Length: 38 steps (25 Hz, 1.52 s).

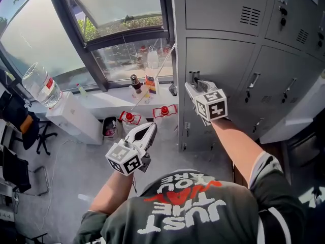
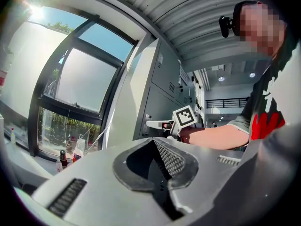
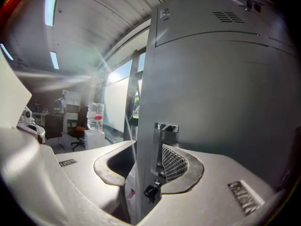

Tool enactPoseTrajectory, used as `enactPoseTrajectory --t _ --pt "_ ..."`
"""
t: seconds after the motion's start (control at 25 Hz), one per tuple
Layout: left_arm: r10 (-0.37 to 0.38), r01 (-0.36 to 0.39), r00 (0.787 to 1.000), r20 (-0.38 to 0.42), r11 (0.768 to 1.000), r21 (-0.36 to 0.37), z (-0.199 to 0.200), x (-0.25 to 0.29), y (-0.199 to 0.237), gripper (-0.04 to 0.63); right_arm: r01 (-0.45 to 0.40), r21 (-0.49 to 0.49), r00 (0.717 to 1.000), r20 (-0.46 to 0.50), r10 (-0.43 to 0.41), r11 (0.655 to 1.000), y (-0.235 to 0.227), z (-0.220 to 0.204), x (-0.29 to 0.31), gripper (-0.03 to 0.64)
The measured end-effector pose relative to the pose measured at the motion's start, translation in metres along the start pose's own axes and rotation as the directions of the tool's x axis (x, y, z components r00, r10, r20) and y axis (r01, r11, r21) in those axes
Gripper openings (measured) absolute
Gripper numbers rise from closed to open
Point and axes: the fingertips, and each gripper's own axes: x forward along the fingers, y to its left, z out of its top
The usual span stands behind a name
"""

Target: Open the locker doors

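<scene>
While shirt (image 1: 189, 208) reads "JUST THE WAY YOU ARE", open right gripper (image 1: 192, 86) straddles door (image 1: 223, 60)

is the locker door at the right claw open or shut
Looks shut: the locker door lies flush with the door above, no gap.

Left gripper (image 2: 154, 143), jaws together; right gripper (image 2: 150, 124) at grey locker (image 2: 162, 95) beyond.

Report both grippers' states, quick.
Left gripper: closed, empty.
Right gripper: open, straddling the locker door edge at its handle, not clamped.
</scene>
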Motion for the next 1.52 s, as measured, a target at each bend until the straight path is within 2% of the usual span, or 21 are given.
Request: enactPoseTrajectory --t 0.36,0.72,0.92,1.28,1.52 --pt "-0.017 0.017 1.0 0.007 1.0 -0.004 0.004 -0.016 0.014 -0.003 0.079 0.05 0.997 -0.019 -0.078 0.996 -0.006 0.003 0.014 0.181" --pt "-0.017 0.017 1.0 0.003 1.0 -0.006 0.005 -0.031 0.024 -0.003 0.054 0.009 0.998 -0.029 -0.054 0.998 -0.002 0.003 0.025 0.179" --pt "-0.025 0.025 1.0 0.003 1.0 -0.006 0.007 -0.037 0.028 -0.003 0.04 0.02 0.999 -0.025 -0.039 0.999 0.0 0.002 0.025 0.179" --pt "-0.07 0.07 0.998 -0.003 0.998 -0.008 0.006 -0.038 0.026 -0.003 0.043 0.031 0.999 -0.007 -0.043 0.999 0.012 -0.001 0.0 0.178" --pt "-0.122 0.122 0.992 -0.013 0.993 -0.005 0.004 -0.032 0.018 -0.003 0.086 0.022 0.996 0.012 -0.086 0.996 0.023 -0.007 -0.036 0.164"
